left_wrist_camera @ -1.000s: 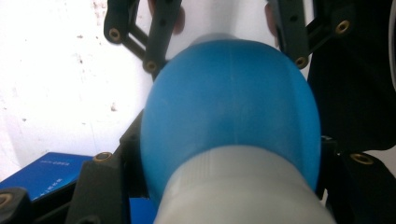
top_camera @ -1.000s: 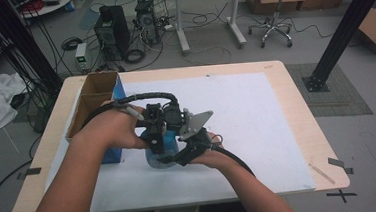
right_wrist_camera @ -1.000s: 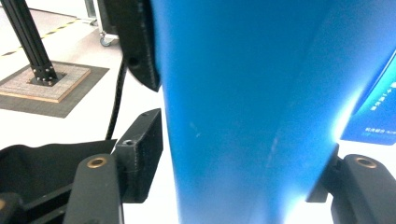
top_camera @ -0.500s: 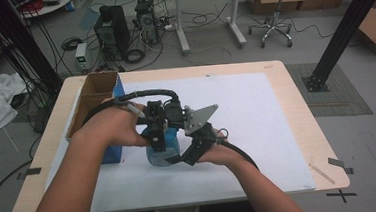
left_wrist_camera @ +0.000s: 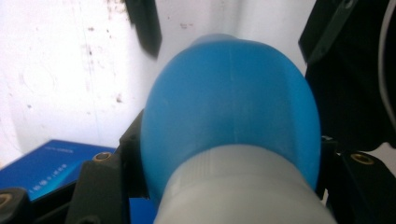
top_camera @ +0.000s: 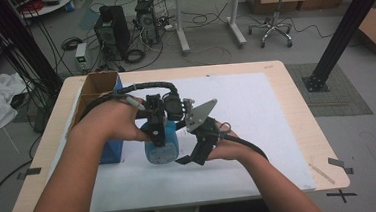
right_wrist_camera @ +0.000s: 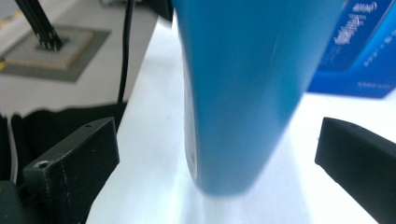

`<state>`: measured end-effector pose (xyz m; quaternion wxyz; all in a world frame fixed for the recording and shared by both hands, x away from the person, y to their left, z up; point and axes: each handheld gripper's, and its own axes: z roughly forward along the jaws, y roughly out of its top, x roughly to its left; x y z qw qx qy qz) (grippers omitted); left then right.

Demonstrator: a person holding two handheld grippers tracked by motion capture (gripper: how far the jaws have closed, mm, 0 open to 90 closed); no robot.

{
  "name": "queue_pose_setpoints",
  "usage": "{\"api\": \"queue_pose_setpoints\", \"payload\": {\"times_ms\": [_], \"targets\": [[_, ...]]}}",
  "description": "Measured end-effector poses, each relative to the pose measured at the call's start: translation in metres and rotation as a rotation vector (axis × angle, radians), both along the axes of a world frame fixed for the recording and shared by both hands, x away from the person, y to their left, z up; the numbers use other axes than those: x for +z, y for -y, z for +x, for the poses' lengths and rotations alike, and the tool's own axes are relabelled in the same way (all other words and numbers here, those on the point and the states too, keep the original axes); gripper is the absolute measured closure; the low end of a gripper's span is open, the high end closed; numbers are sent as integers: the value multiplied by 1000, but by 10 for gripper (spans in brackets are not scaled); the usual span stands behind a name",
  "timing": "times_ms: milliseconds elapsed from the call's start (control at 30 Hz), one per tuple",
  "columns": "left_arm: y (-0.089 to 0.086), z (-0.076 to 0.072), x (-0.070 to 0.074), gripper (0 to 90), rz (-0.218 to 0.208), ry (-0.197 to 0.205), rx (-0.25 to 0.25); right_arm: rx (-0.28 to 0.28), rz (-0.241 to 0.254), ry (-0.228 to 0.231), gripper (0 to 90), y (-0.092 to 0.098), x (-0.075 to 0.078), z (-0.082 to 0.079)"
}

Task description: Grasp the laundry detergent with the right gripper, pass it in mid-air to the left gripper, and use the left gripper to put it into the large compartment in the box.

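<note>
A blue bottle [top_camera: 162, 149] with a pale grey cap [left_wrist_camera: 238, 191] stands about upright over the white sheet [top_camera: 256, 111]. My left gripper [top_camera: 158, 134] comes down on it from above and is shut on its shoulder just below the cap, a jaw on each side [left_wrist_camera: 229, 149]. My right gripper [top_camera: 188, 158] sits low at the bottle's right. Its jaws have just been opening and now stand wide, with the bottle's lower body [right_wrist_camera: 243, 93] between them [right_wrist_camera: 215, 158] and clear of both pads. I cannot tell whether the base rests on the sheet.
A blue box [top_camera: 110, 152] lies left of the bottle, close to the left hand. An open cardboard box [top_camera: 94, 90] sits at the table's far left corner. The white sheet reaches to the right and far side. Tape marks [top_camera: 339, 163] lie near the right edge.
The right gripper's jaws have spread apart and let go of the bottle's lower body, and that hand has lifted slightly. The left gripper and the bottle have stayed in place.
</note>
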<state>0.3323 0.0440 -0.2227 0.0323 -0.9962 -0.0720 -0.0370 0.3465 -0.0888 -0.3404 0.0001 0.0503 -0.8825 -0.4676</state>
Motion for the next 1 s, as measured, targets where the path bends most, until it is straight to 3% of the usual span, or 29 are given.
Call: {"api": "queue_pose_setpoints", "payload": {"times_ms": [167, 267, 333, 367, 433, 533, 667, 733, 767, 800, 933, 1000], "targets": [[-5, 7, 12, 384, -6, -19, 57, -13, -88, 34, 0, 18, 22, 5], [-11, 13, 21, 384, -8, -33, 128, -17, -131, 49, 0, 23, 29, 6], [-17, 20, 27, 384, -20, -59, 206, -21, -177, 59, 0, 29, 36, 6], [-24, 27, 34, 384, -43, -85, 271, -17, -214, 62, 0, 33, 40, 7], [-28, 30, 39, 384, -55, -87, 299, -18, -226, 62, 0, 35, 42, 7], [-36, 35, 49, 384, -73, -86, 366, -17, -279, 70, 0, 41, 44, 9], [-48, 42, 68, 383, -80, -59, 500, -4, -360, 75, 0, 44, 47, 9], [-51, 43, 72, 383, -78, -50, 521, 7, -409, 86, 0, 43, 49, 8], [-57, 45, 80, 383, -74, -39, 572, 14, -431, 89, 0, 43, 50, 7], [-57, 45, 80, 383, -74, -39, 572, 14, -431, 89, 0, 43, 50, 7], [-72, 48, 96, 383, -59, -30, 669, 37, -511, 105, 0, 40, 56, 4], [-84, 50, 105, 382, -58, -22, 773, 48, -556, 110, 0, 41, 60, 3]]}}
